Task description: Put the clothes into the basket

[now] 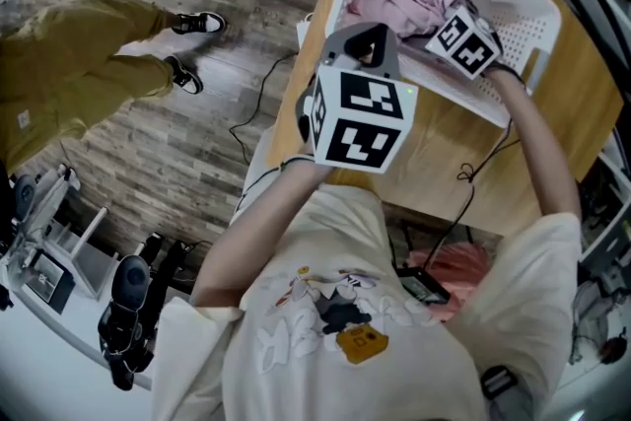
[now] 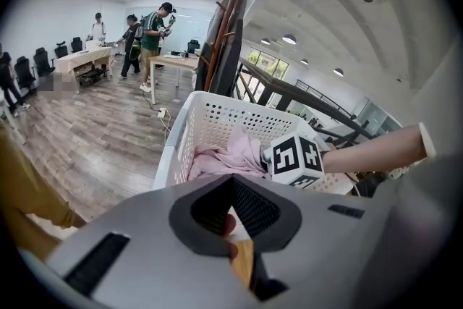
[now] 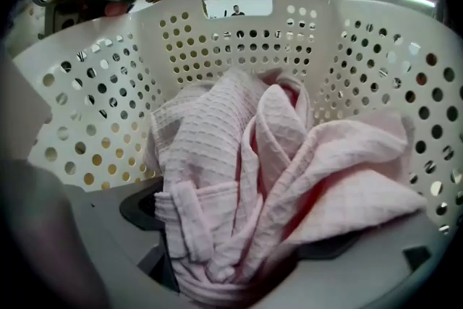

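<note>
Right hand-held gripper [image 3: 239, 257] sits inside the basket [image 3: 108, 83] at the surface's [image 1: 463, 143] far end. Its jaws are spread wide and released. Pink clothes [image 3: 239, 155] are heaped in the basket, between and just ahead of them. Left hand-held gripper [image 2: 233, 181] is clenched and empty, outside the near rim.

Cream T-shirt [image 1: 340, 246], cartoon print

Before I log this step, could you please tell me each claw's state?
Left claw: closed, empty.
Right claw: open, pink waffle-weave garment loose between its jaws.
</note>
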A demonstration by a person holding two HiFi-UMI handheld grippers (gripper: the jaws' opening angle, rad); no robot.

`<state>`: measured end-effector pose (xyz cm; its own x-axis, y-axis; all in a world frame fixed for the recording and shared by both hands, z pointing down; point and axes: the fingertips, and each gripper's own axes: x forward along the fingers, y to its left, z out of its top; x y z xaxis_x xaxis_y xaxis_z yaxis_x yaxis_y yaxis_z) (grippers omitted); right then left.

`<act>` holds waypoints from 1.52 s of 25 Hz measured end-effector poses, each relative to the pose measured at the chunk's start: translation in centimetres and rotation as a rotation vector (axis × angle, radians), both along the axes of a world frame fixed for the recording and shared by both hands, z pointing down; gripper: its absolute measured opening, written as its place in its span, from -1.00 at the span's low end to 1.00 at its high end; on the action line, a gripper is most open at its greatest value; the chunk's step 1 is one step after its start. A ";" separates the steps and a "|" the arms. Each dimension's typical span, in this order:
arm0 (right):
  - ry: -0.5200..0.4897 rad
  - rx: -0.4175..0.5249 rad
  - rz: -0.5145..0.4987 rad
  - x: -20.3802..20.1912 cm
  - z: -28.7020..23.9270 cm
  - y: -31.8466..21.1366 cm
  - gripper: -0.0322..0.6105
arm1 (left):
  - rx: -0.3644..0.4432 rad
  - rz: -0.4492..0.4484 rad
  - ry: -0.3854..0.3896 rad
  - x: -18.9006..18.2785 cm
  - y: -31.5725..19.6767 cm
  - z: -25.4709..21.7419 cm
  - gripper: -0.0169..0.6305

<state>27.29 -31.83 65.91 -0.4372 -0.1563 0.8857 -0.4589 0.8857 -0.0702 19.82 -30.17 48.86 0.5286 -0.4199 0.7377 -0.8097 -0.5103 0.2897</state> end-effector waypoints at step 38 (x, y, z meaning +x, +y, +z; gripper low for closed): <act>0.006 0.322 0.349 3.4 -17.0 1.2 0.43 | 0.066 0.037 0.145 -1.7 0.6 -3.4 -0.95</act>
